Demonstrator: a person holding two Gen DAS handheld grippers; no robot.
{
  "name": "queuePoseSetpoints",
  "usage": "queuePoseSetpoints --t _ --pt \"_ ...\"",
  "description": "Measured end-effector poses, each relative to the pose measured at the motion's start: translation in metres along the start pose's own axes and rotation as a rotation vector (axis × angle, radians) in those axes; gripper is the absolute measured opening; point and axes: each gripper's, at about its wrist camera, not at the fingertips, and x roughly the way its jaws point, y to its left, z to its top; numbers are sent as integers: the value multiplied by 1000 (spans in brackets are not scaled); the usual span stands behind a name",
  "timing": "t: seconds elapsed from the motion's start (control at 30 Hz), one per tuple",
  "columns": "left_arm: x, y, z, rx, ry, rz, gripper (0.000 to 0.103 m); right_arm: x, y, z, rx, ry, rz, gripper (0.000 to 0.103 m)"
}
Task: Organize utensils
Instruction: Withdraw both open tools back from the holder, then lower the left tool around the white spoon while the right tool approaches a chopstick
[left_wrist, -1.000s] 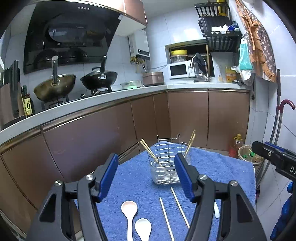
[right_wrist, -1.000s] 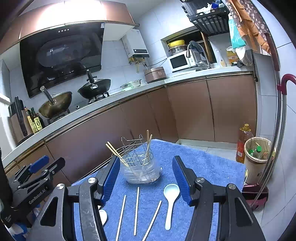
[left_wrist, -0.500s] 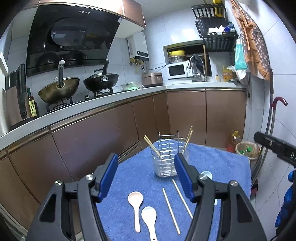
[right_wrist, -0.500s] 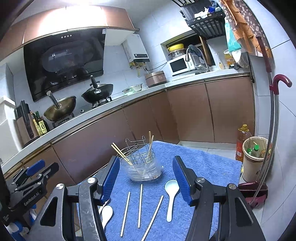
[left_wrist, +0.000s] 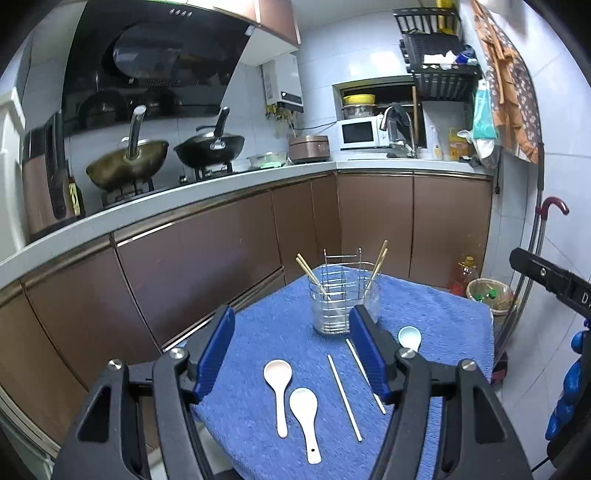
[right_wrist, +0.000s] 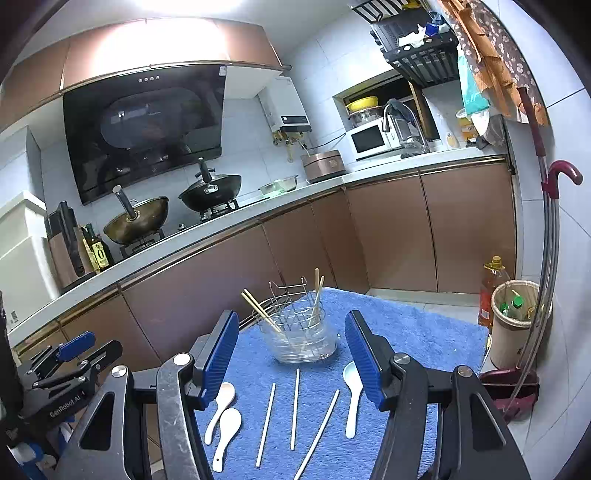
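White spoons (left_wrist: 279, 384) and chopsticks (right_wrist: 294, 408) on towel, between both grippers' wide, empty jaws

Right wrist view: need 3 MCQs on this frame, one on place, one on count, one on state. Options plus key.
1. Where does the utensil holder stand relative to the loose chopsticks?
A. Beyond them on the blue towel
B. On the counter
C. On the floor

2. How many white spoons lie on the towel?
A. One
B. Three
C. Five

3. What state are the right tongs in?
A. Shut on a spoon
B. Shut on a chopstick
C. Open, holding nothing

Key:
1 A, the holder sits past the three chopsticks.
2 B, two spoons lie at left and one spoon at right.
3 C, the blue pads stand wide apart with nothing between them.
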Motion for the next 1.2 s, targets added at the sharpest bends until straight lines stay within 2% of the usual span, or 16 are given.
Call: queuePoseSetpoints --t 0.23,0.43,0.6,0.83,1.2 --pt "5 15 -6 -61 52 -60 62 -2 -6 -1 13 -7 -7 57" --pt "25 26 -19 -143 138 -190 62 5 -14 -5 20 16 -19 57" --pt "48 35 -32 -201 217 -257 62 18 -21 -11 27 52 -26 57" --pt "90 46 -54 -285 333 -324 61 46 -27 -23 30 134 -25 57" --pt "158 62 -98 -419 507 -392 59 107 -33 -56 30 326 -9 55"
